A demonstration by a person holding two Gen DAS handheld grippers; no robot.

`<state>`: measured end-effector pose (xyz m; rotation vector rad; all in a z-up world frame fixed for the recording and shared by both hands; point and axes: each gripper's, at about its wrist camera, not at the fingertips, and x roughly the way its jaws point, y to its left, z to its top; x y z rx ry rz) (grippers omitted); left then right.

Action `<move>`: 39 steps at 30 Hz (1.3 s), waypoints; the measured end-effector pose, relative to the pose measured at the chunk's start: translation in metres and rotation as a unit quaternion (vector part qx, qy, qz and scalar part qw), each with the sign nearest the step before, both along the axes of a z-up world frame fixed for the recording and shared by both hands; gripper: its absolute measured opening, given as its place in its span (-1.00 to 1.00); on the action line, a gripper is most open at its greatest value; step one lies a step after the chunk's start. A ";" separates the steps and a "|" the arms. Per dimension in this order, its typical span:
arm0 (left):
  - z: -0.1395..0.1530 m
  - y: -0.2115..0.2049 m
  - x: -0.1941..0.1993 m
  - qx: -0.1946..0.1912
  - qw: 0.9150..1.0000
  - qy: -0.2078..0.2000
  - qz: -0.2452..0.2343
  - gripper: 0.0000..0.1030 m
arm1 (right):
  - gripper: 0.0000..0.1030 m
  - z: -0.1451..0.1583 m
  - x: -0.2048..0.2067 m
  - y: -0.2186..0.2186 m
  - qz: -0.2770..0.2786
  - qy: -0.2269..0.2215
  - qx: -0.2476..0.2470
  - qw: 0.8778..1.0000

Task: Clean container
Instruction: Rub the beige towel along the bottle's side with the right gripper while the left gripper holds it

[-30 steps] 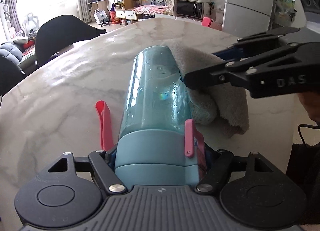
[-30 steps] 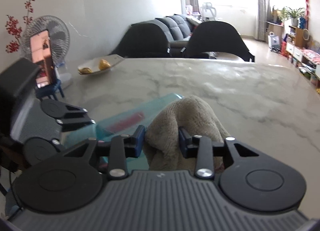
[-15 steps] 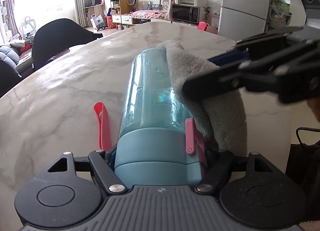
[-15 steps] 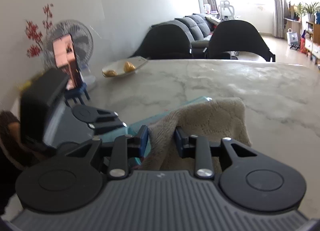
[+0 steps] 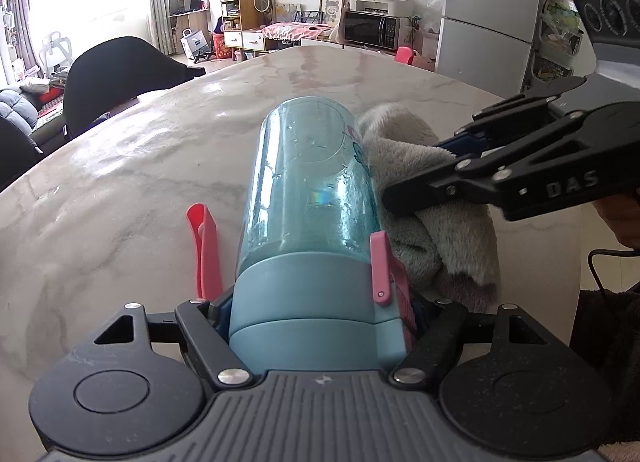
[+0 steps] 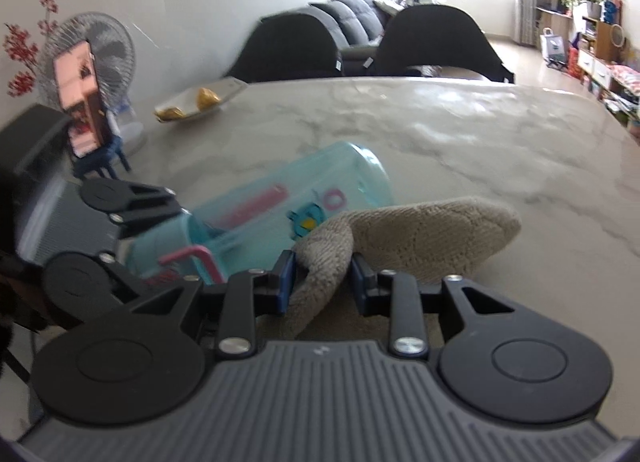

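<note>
Left wrist view: one translucent teal bottle [image 5: 316, 182] lying on its side over the marble tabletop [image 5: 120, 198], base pointing toward the far edge, opaque blue cap end nearest the camera. Left gripper [image 5: 318, 326] has both fingers clamped on that cap, one on each side. One pink strap [image 5: 206, 250] sticks out on the bottle's left; one pink latch [image 5: 379, 268] sits on the cap's right. One beige cloth [image 5: 436, 222] bunched against the bottle's right side, touching it. Right gripper [image 5: 416, 178] comes in from the right edge, fingers pinching the cloth.

Right wrist view: right gripper [image 6: 322, 274] squeezing a fold of the same cloth [image 6: 420, 234]; bottle [image 6: 280, 210] just behind, tilted. One dish [image 6: 196, 102] with two yellowish items near the far left corner. Two dark chairs [image 6: 436, 42] at the far edge. One fan [image 6: 96, 58] off the left edge.
</note>
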<state>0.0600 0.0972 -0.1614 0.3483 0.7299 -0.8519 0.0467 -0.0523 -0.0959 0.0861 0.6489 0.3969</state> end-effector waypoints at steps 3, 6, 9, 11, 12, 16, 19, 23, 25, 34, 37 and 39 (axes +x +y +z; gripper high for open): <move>-0.002 -0.001 0.001 -0.001 1.000 0.000 0.000 0.51 | -0.43 -0.001 0.001 0.000 -0.001 0.002 0.001 1.000; -0.003 -0.003 0.000 -0.001 1.000 0.000 -0.001 0.53 | -0.44 -0.002 0.001 -0.001 -0.002 0.005 0.002 1.000; -0.004 -0.004 -0.001 0.000 1.000 0.002 -0.011 0.71 | -0.44 -0.003 0.002 -0.001 -0.002 0.007 0.003 1.000; -0.003 -0.005 -0.001 0.005 1.000 0.002 -0.012 0.73 | -0.44 -0.003 0.003 -0.001 -0.003 0.009 0.004 1.000; -0.003 -0.005 -0.001 0.005 1.000 0.002 -0.011 0.73 | -0.44 -0.004 0.003 -0.001 -0.003 0.010 0.004 1.000; -0.004 -0.002 -0.001 0.003 1.000 0.001 -0.011 0.73 | -0.44 -0.005 0.004 -0.002 -0.004 0.013 0.005 1.000; -0.003 -0.002 -0.001 0.006 1.000 0.002 -0.012 0.73 | -0.45 -0.006 0.005 -0.002 -0.005 0.016 0.006 1.000; -0.003 0.000 -0.001 0.004 1.000 0.001 -0.012 0.73 | -0.45 -0.007 0.005 -0.003 -0.006 0.019 0.008 1.000; -0.003 0.001 -0.001 0.003 1.000 0.001 -0.011 0.73 | -0.46 -0.008 0.006 -0.003 -0.006 0.021 0.008 1.000; -0.004 0.005 -0.004 -0.005 1.000 -0.004 -0.012 0.73 | -0.46 0.018 0.010 0.007 0.037 -0.032 0.024 0.999; -0.006 0.006 -0.007 -0.011 1.000 -0.012 -0.011 0.74 | -0.45 0.024 0.012 0.011 0.045 -0.045 0.022 0.998; -0.007 0.007 -0.010 -0.014 1.000 -0.020 -0.010 0.74 | -0.33 0.022 0.014 0.008 0.025 -0.043 0.019 0.999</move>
